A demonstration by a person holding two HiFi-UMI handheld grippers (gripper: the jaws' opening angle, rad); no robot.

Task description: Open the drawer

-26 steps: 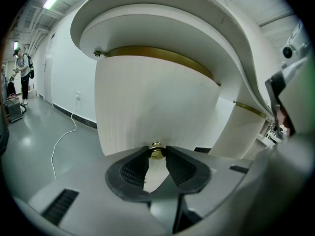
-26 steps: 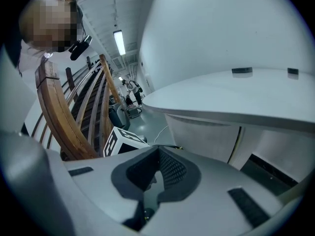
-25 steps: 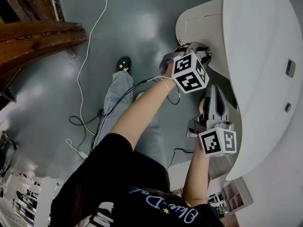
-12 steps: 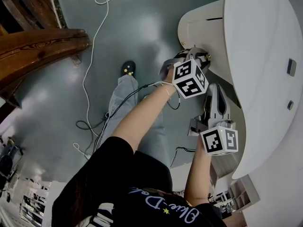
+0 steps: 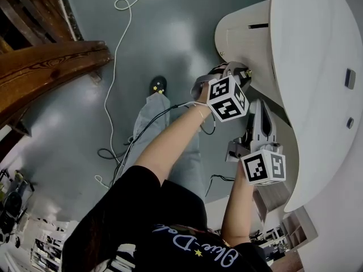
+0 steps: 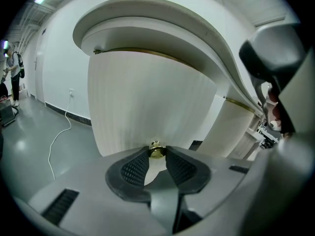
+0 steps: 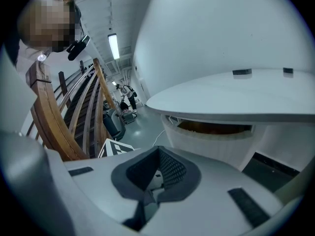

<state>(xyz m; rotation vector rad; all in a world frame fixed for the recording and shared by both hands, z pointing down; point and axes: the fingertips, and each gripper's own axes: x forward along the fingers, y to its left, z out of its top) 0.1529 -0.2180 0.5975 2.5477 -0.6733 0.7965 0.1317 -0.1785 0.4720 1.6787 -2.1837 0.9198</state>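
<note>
White drawer [image 6: 147,97] — brass knob [image 6: 157,151] in fingers [image 6: 135,167]

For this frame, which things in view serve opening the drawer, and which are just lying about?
In the job:
- left gripper, jaws closed on the knob
- brass knob
- white drawer front

Just about:
- right gripper, jaws together, empty
- white cable on the floor
- wooden railing
</note>
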